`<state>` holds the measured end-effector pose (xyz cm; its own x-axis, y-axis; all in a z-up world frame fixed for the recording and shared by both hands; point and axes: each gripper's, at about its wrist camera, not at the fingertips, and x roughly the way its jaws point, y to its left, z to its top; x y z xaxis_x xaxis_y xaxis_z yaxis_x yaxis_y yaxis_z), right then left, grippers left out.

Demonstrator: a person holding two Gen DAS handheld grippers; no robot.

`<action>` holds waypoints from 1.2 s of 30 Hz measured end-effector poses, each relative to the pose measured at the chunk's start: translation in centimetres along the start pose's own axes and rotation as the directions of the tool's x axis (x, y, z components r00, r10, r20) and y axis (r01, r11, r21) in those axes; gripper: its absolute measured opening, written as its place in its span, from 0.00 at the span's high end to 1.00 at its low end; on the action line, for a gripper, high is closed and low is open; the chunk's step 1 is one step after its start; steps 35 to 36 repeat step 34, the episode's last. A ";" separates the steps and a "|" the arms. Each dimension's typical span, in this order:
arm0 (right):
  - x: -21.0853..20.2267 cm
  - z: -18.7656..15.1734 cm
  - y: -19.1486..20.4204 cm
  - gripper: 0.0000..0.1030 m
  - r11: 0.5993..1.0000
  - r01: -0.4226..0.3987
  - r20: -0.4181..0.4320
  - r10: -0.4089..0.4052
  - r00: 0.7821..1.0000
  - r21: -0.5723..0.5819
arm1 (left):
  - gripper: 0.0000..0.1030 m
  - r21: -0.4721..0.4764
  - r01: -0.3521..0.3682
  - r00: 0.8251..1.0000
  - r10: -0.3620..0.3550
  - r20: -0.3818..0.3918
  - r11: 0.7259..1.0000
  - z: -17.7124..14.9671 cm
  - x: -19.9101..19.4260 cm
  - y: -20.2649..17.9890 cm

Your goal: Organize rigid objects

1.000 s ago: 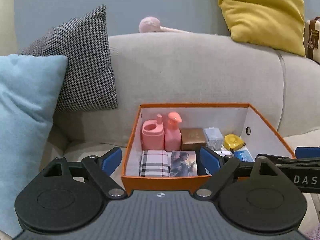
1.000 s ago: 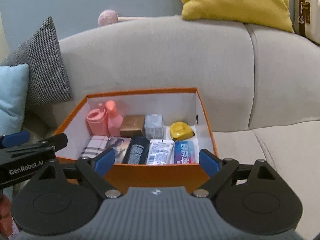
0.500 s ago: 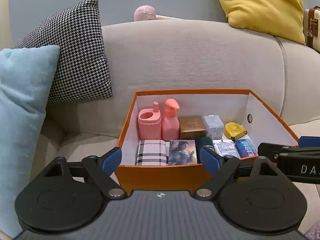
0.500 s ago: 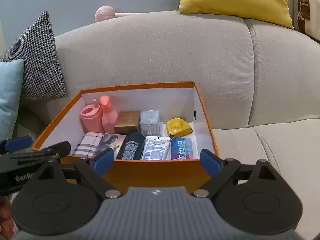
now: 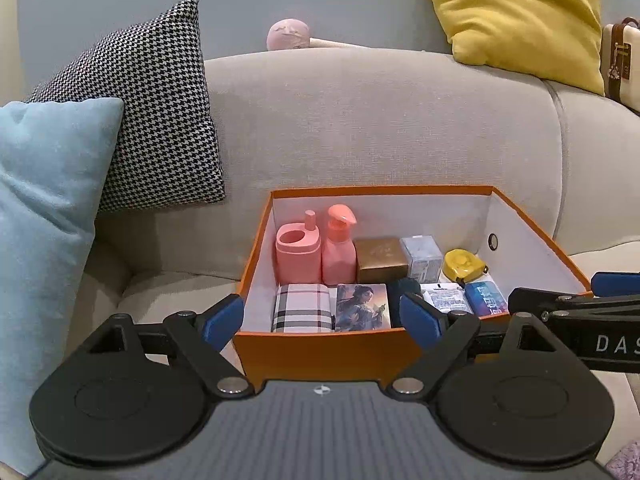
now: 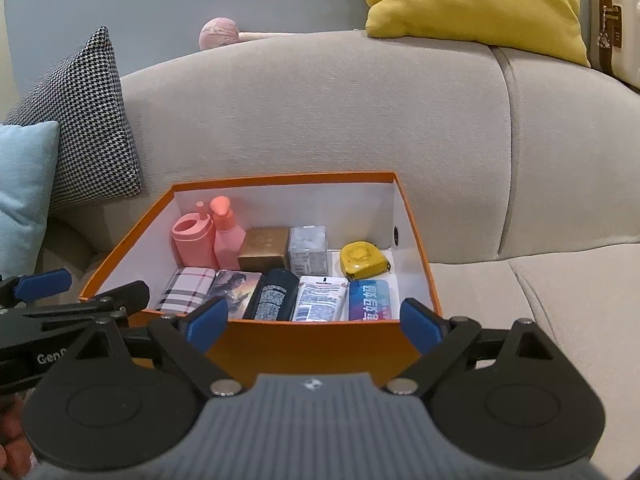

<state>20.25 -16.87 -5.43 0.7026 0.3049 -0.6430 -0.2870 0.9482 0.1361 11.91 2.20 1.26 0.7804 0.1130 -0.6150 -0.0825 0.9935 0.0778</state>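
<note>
Right wrist view: box (image 6: pixel 316 346) sits just ahead of both empty, spread grippers, left gripper (image 5: pixel 322 316) and right gripper (image 6: pixel 314 316), its long side lying crosswise

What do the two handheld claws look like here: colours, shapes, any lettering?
Both match: black linkage arms on two round black discs, a ribbed grey body between them, and blue pads on the fingertips. The left claw shows white "GenR" lettering on its side in the right wrist view; the right claw shows "DAS" in the left wrist view. No cables or sleeves are visible.
</note>
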 end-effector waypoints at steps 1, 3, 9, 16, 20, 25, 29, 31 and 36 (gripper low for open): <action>0.0 0.0 0.0 0.10 1.000 0.001 -0.001 -0.001 1.000 -0.002 | 0.00 0.000 -0.001 1.000 0.001 -0.001 1.000 0.0 0.0 0.0; 0.0 0.0 0.1 0.10 1.000 0.003 0.000 -0.003 1.000 -0.006 | 0.00 0.001 0.001 1.000 -0.001 -0.002 1.000 -0.1 0.0 0.0; 0.0 -0.1 0.4 0.10 1.000 0.008 0.005 -0.008 1.000 -0.023 | 0.00 0.005 -0.004 1.000 0.004 -0.001 1.000 -0.1 0.0 -0.1; 0.0 -0.1 0.3 0.10 1.000 0.007 0.001 -0.007 1.000 -0.023 | 0.00 0.010 -0.004 1.000 0.004 -0.001 1.000 -0.1 0.1 -0.1; 0.0 -0.1 0.3 0.10 1.000 0.005 0.000 -0.005 1.000 -0.026 | 0.00 0.015 -0.004 1.000 0.004 -0.003 1.000 -0.2 0.0 -0.1; 0.0 -0.2 0.3 0.10 1.000 0.003 -0.001 -0.003 1.000 -0.030 | 0.00 0.019 -0.001 1.000 0.001 -0.003 1.000 -0.1 0.0 0.0; 0.0 -0.2 0.3 0.10 1.000 0.004 0.000 -0.004 1.000 -0.030 | 0.00 0.014 -0.002 1.000 0.002 -0.002 1.000 -0.2 0.0 0.0; 0.1 -0.2 0.3 0.10 1.000 0.004 0.000 -0.004 1.000 -0.030 | 0.00 0.015 0.002 1.000 -0.002 -0.003 1.000 -0.2 0.0 0.0; 0.1 -0.2 0.3 0.10 1.000 0.004 -0.001 -0.004 1.000 -0.030 | 0.00 0.009 0.003 1.000 -0.003 -0.004 1.000 -0.2 -0.1 0.0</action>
